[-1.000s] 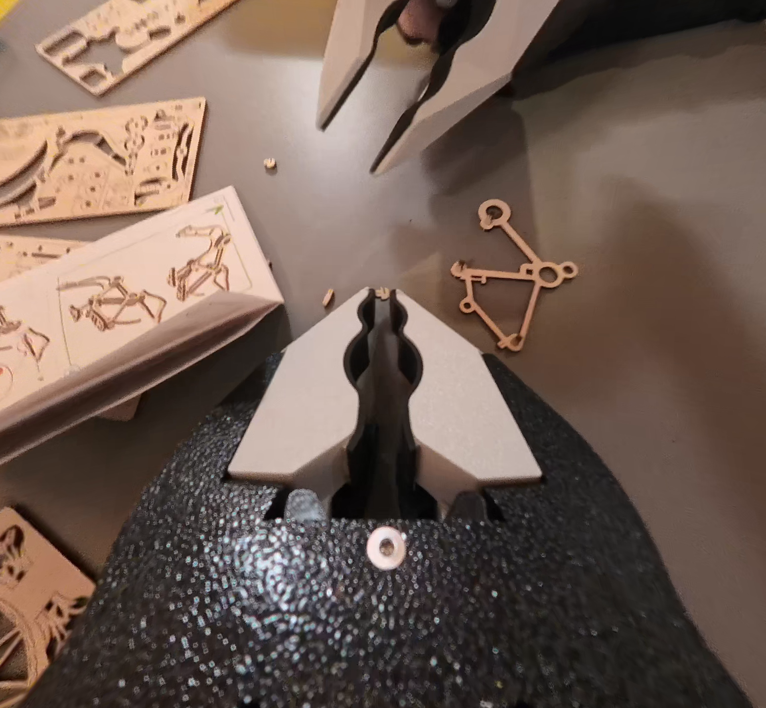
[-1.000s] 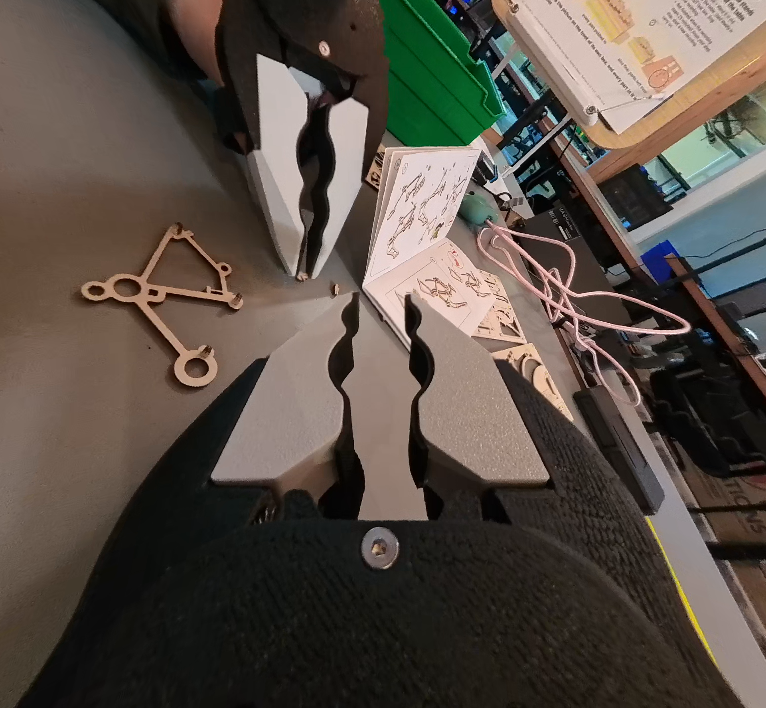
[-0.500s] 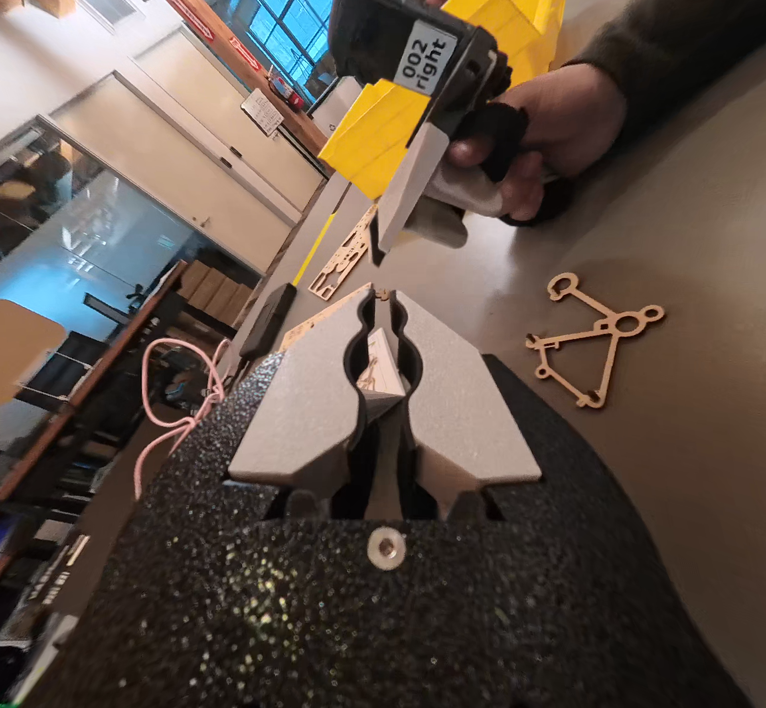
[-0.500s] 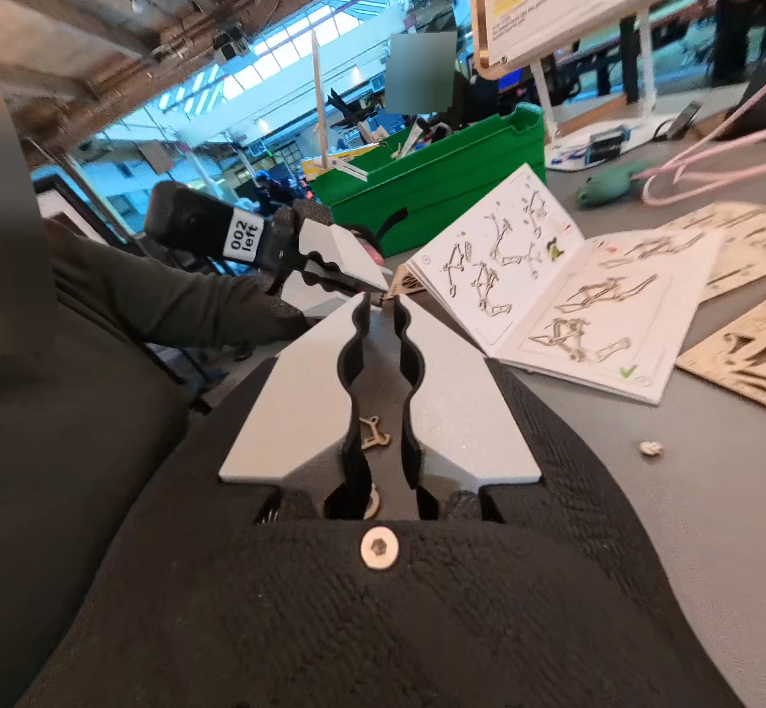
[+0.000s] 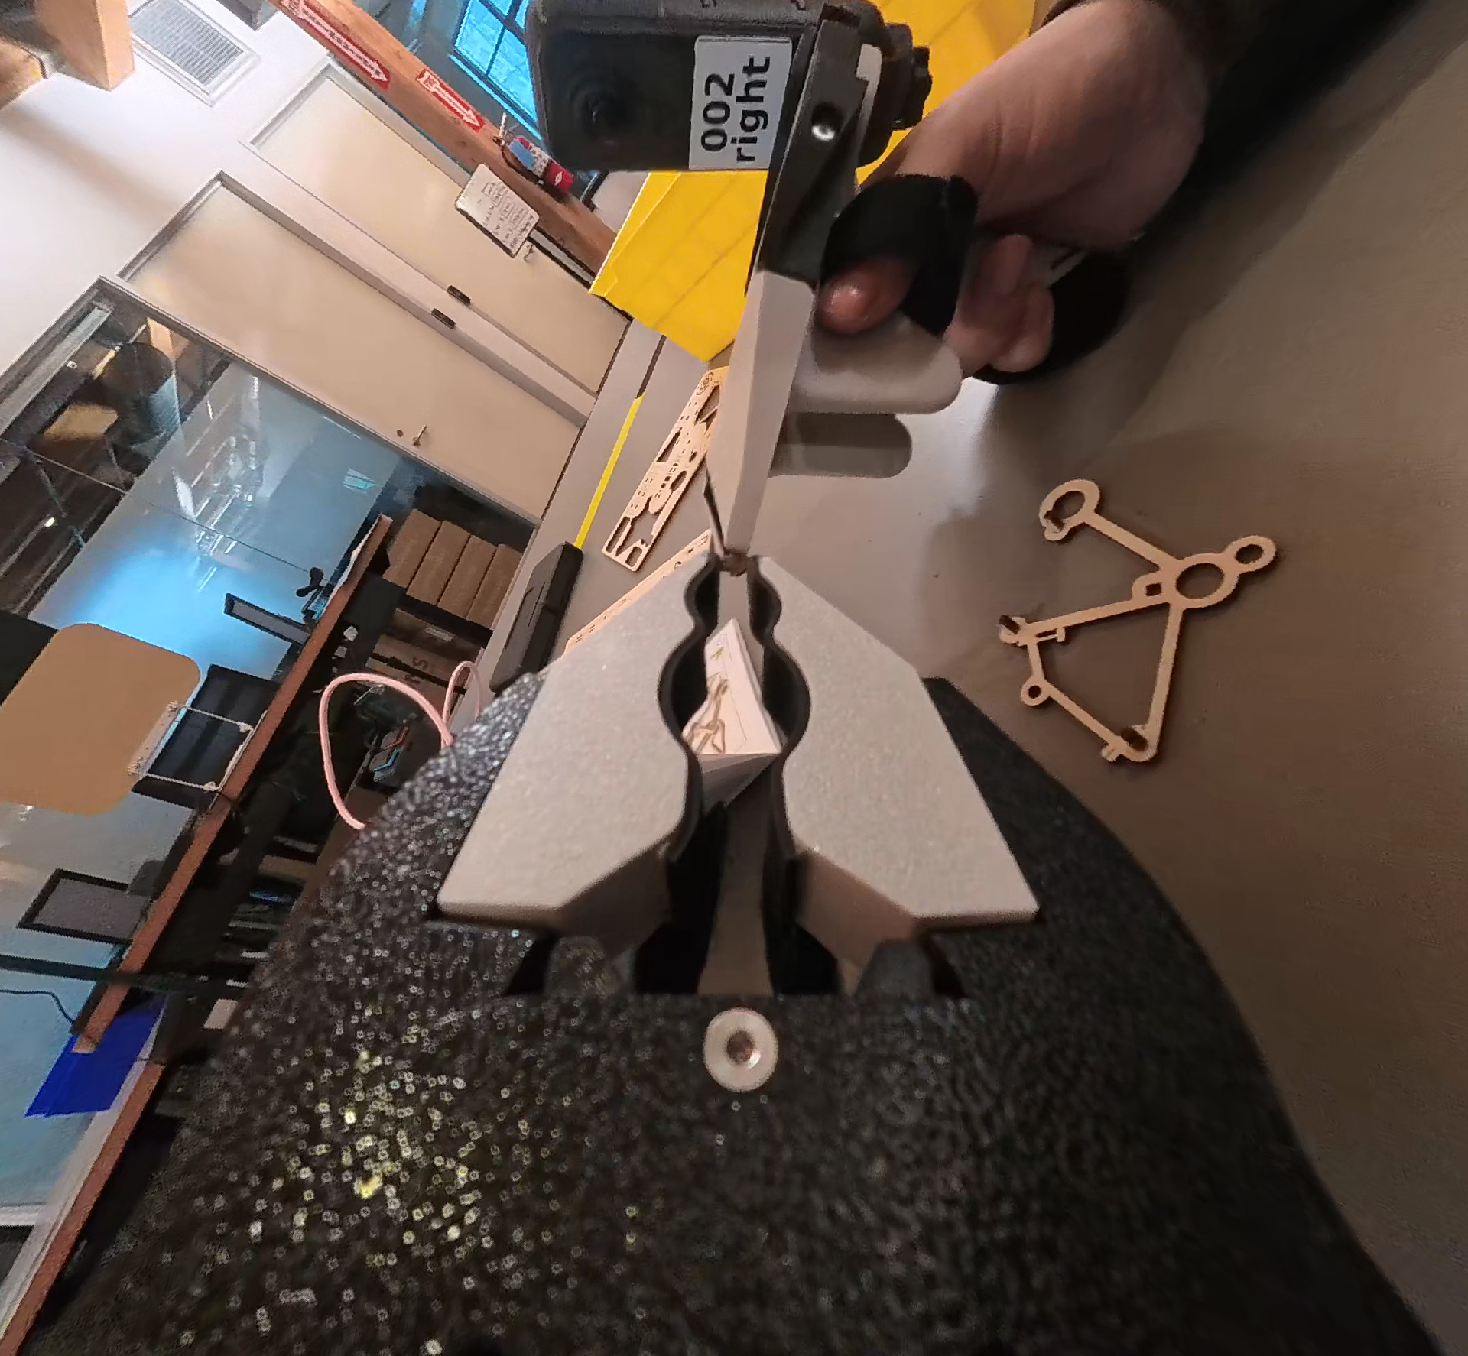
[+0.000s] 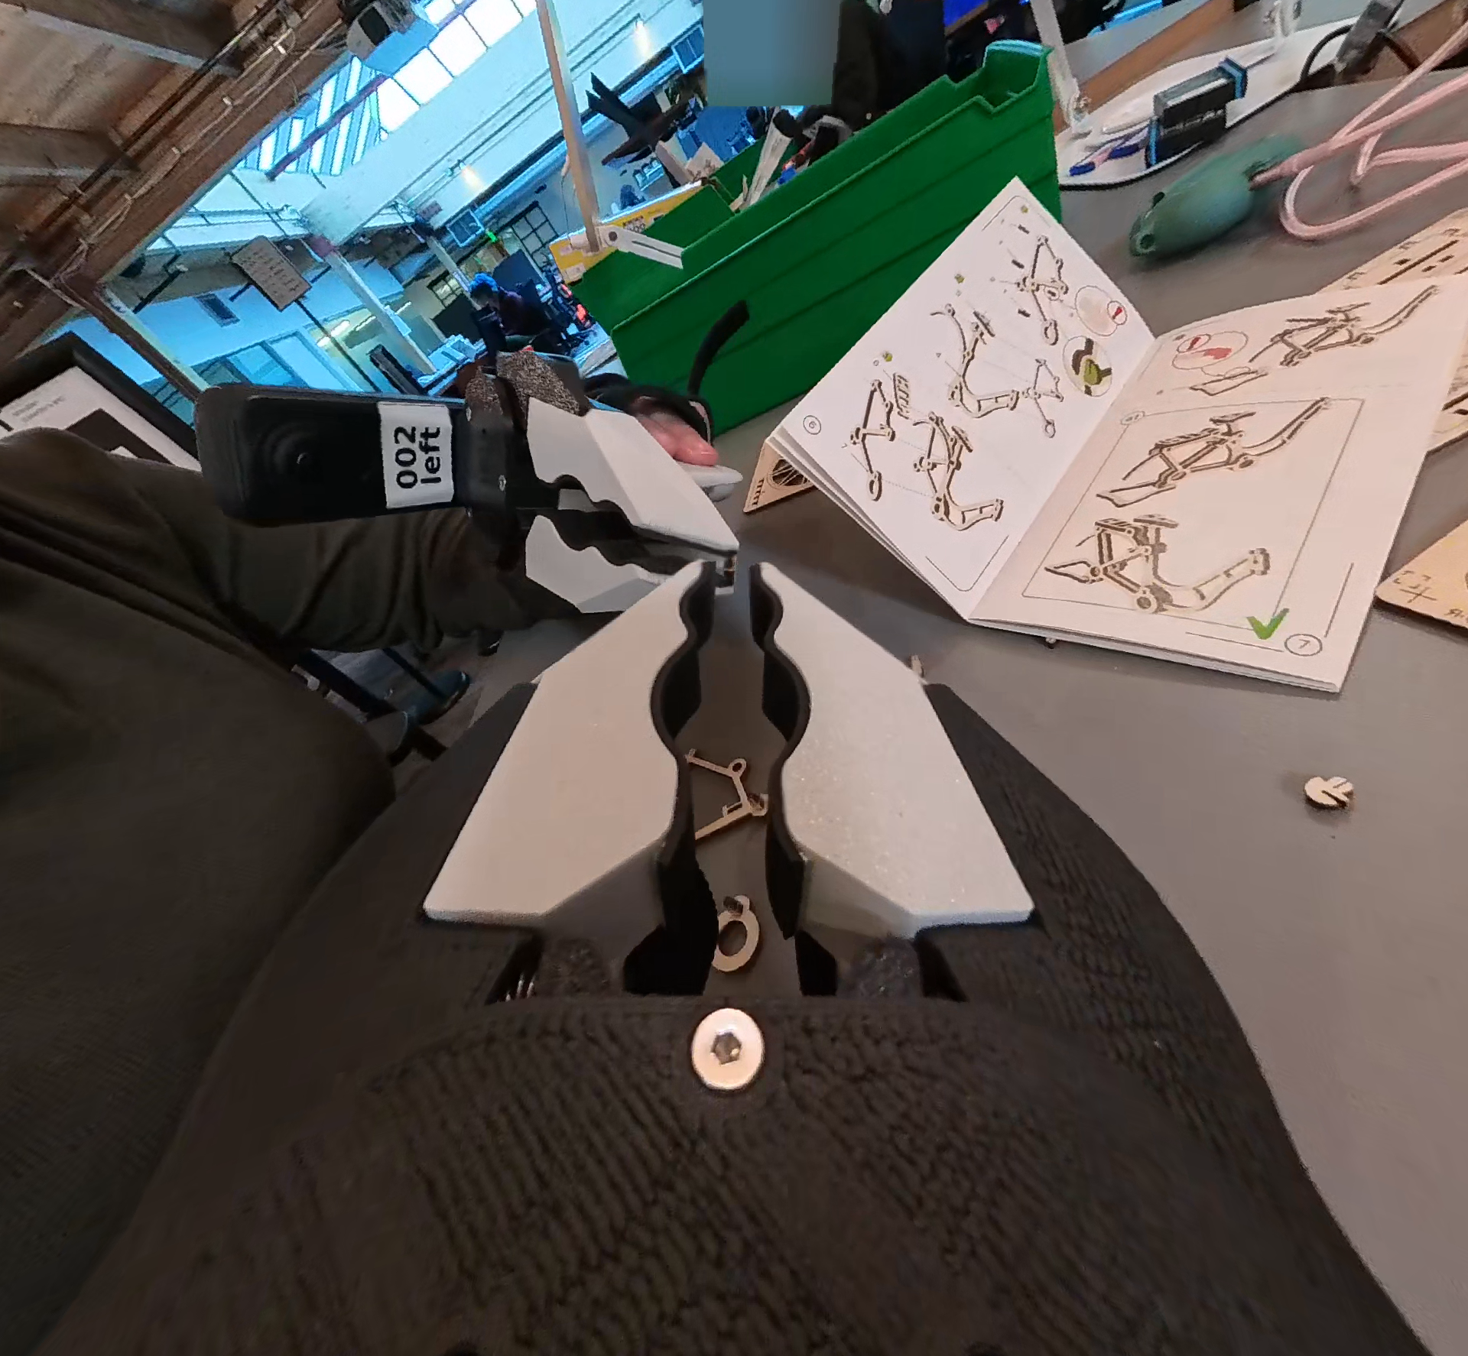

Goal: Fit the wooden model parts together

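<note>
Two claws [image 5: 735,562] [image 6: 727,573], one instruction booklet [image 6: 1112,460], one green bin [image 6: 834,222], one yellow bin [image 5: 874,47], one wooden frame [image 5: 1144,619].

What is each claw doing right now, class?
Left claw: closed on a tiny wooden peg at its tips.
Right claw: open, holding nothing, tips beside the left claw's tips.

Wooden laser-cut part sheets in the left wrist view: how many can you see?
2: one pale perforated wooden sheet by the yellow-edged table side, another's edge just beyond the left gripper. More may be hidden.
</note>
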A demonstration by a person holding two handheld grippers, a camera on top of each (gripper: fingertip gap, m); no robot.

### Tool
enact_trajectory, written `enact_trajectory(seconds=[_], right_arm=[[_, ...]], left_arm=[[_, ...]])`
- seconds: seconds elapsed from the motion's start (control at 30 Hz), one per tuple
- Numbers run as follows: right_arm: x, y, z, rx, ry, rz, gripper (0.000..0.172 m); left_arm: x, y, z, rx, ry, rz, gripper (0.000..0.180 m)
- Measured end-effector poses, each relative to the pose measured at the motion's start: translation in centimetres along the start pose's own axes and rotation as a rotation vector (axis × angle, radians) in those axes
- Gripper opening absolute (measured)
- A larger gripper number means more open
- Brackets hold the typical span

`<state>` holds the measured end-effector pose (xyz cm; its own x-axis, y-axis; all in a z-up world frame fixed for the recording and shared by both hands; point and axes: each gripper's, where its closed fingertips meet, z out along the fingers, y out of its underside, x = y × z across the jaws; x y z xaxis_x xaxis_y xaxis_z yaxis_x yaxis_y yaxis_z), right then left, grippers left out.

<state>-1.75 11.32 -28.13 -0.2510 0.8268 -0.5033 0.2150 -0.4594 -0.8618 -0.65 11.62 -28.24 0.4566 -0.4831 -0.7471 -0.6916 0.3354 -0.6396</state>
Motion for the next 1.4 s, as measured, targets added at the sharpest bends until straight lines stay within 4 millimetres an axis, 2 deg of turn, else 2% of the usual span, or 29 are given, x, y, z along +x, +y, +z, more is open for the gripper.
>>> enact_trajectory(seconds=[0.03,0.63,0.67,0.73,0.83,0.97,1.13,1.23,1.4], right_arm=[[0.0,0.1,0.0,-0.004,-0.003,0.004,0.005],[-0.5,0.3,-0.1,-0.021,-0.025,-0.041,0.001],[-0.5,0.2,-0.1,-0.016,-0.028,-0.045,0.001],[-0.7,0.0,-0.2,-0.005,-0.038,-0.061,0.001],[-0.9,-0.1,-0.4,0.0,-0.044,-0.094,0.001],[-1.1,-0.1,-0.6,-0.01,-0.031,-0.193,0.0],[-1.6,-0.2,-0.8,-0.012,-0.03,-0.304,0.0],[-1.9,-0.3,-0.9,0.002,-0.054,-0.313,0.0],[-2.2,-0.3,-0.9,0.004,-0.071,-0.325,0.0]], left_arm=[[0.0,0.0,0.0,-0.004,-0.002,0.003,0.004],[0.3,-0.3,-0.2,0.042,0.034,-0.034,0.007],[0.2,-0.5,-0.3,0.055,0.036,-0.053,0.008],[-0.6,-0.7,-0.7,0.084,0.012,-0.102,0.021],[-1.3,-0.9,-1.1,0.124,0.007,-0.165,0.025],[-1.2,-1.4,-1.4,0.172,0.066,-0.277,0.022],[-0.1,-1.6,-1.1,0.189,0.238,-0.556,0.012],[0.2,-1.3,-0.9,0.169,0.257,-0.581,0.009],[0.7,-1.9,-0.9,0.194,0.28,-0.578,0.007]])
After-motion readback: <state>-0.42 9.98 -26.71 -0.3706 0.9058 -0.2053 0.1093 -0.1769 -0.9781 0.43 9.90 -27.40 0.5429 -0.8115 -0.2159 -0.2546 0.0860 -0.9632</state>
